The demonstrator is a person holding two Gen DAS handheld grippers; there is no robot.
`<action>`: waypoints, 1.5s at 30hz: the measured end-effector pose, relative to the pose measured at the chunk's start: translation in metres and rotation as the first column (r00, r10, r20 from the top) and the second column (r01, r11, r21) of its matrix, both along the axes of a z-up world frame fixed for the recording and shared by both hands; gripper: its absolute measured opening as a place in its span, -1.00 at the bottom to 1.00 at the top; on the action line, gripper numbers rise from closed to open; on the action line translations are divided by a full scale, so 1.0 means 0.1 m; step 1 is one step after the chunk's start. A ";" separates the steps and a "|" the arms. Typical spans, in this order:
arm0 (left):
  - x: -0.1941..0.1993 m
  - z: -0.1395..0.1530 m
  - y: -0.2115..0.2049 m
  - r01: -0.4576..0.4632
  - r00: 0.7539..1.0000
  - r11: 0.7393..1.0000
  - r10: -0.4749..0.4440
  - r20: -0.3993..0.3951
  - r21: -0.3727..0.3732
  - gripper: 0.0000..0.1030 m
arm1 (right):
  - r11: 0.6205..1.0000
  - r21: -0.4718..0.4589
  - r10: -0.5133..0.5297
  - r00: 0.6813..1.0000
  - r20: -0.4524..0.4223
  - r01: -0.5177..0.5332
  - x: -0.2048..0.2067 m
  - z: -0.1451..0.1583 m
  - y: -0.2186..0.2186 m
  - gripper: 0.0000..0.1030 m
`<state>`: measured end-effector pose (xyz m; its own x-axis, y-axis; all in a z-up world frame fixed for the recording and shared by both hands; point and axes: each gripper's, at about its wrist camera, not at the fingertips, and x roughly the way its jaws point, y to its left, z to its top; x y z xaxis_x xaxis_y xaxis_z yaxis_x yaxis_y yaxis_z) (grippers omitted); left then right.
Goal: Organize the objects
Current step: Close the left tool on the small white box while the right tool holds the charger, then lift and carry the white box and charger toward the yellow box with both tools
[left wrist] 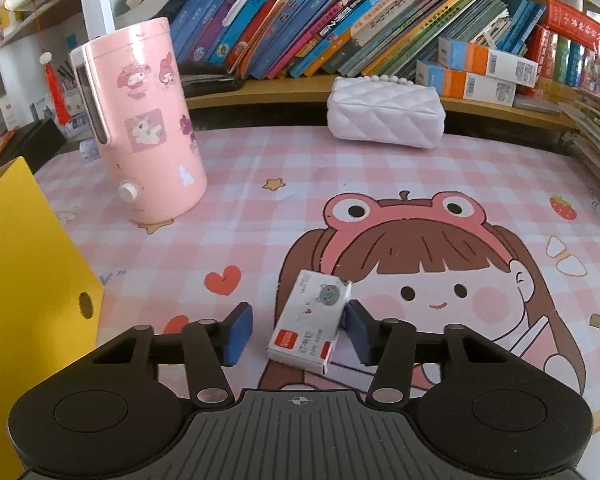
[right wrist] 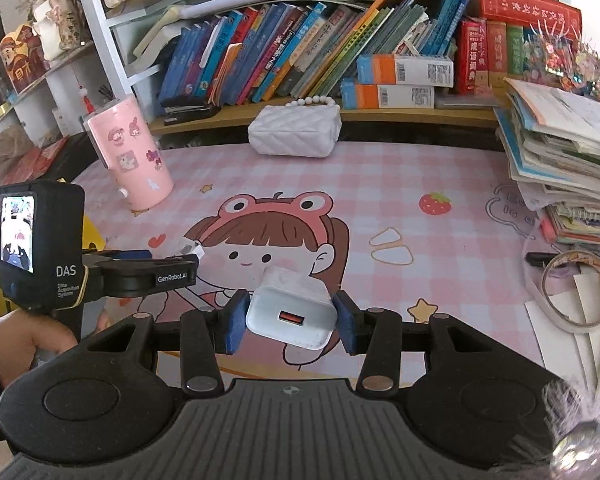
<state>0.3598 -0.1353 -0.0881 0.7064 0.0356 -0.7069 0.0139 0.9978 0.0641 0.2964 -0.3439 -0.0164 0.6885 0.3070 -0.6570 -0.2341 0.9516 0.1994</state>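
Yellow box: at my far left, standing at the edge of the desk mat.
Pink canister: upright on the mat's rear left, stickers on its side and a white knob near its base.
Left gripper: I see its blue pads apart, straddling the staple box; the right pad appears to touch the box's edge, while the left pad stands clear of it.
Staple box: small, white with a red label, lying flat on the mat over the cartoon girl's hair.
White quilted purse: at the rear of the mat, just in front of the bookshelf.
Right gripper: I read both blue pads as pressed against the sides of the white USB charger, which they hold above the mat, port facing the camera.
Tape roll: at my far right, beside the stacked books.
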 end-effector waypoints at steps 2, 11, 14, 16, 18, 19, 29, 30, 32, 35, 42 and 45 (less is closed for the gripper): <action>0.01 0.00 -0.01 0.016 1.000 1.000 -0.016 0.002 -0.020 -0.36 | 1.000 0.000 0.006 1.000 0.005 -0.006 0.00 0.01 0.02 -0.17; -0.14 0.24 0.05 -0.002 1.000 0.996 0.004 0.026 -0.085 -0.46 | 1.000 -0.018 -0.001 1.000 0.023 0.001 -0.04 0.05 0.10 -0.17; -0.30 0.42 0.10 0.013 0.999 0.993 -0.007 0.052 -0.117 -0.46 | 1.000 -0.023 -0.009 1.000 0.027 0.009 -0.06 0.07 0.14 -0.17; -0.44 0.52 0.14 0.022 0.998 0.990 -0.013 0.063 -0.136 -0.46 | 1.000 -0.023 -0.011 0.999 0.032 0.012 -0.11 0.09 0.18 -0.17; -0.59 0.59 0.19 0.028 0.998 0.988 -0.019 0.063 -0.150 -0.46 | 1.000 -0.025 -0.012 0.999 0.039 0.012 -0.17 0.11 0.23 -0.17; -0.68 0.62 0.22 0.033 0.998 0.987 -0.023 0.061 -0.157 -0.46 | 1.000 -0.027 -0.011 0.999 0.040 0.012 -0.20 0.12 0.25 -0.17; -1.42 0.74 0.47 0.105 0.994 0.977 -0.095 0.060 -0.187 -0.46 | 0.999 -0.047 -0.014 1.000 -0.007 0.014 -0.66 0.13 0.59 -0.17; -1.47 0.76 0.49 0.111 0.993 0.976 -0.100 0.067 -0.185 -0.46 | 0.999 -0.051 -0.014 1.000 -0.016 0.013 -0.71 0.13 0.64 -0.17; -1.58 0.79 0.55 0.120 0.991 0.976 -0.106 0.080 -0.181 -0.46 | 0.998 -0.059 -0.009 1.000 -0.024 0.007 -0.79 0.12 0.74 -0.17; -1.74 0.81 0.66 0.120 0.990 0.976 -0.106 0.089 -0.179 -0.46 | 0.998 -0.064 0.008 1.000 -0.019 -0.009 -0.91 0.14 0.88 -0.17; -2.13 0.76 1.02 0.072 0.996 0.977 -0.060 0.069 -0.201 -0.46 | 0.995 -0.081 0.057 0.998 -0.031 -0.059 -1.26 0.14 1.25 -0.17; -2.31 0.75 1.20 0.043 0.998 0.976 -0.032 0.055 -0.212 -0.46 | 0.992 -0.091 0.080 0.996 -0.040 -0.083 -1.42 0.15 1.44 -0.17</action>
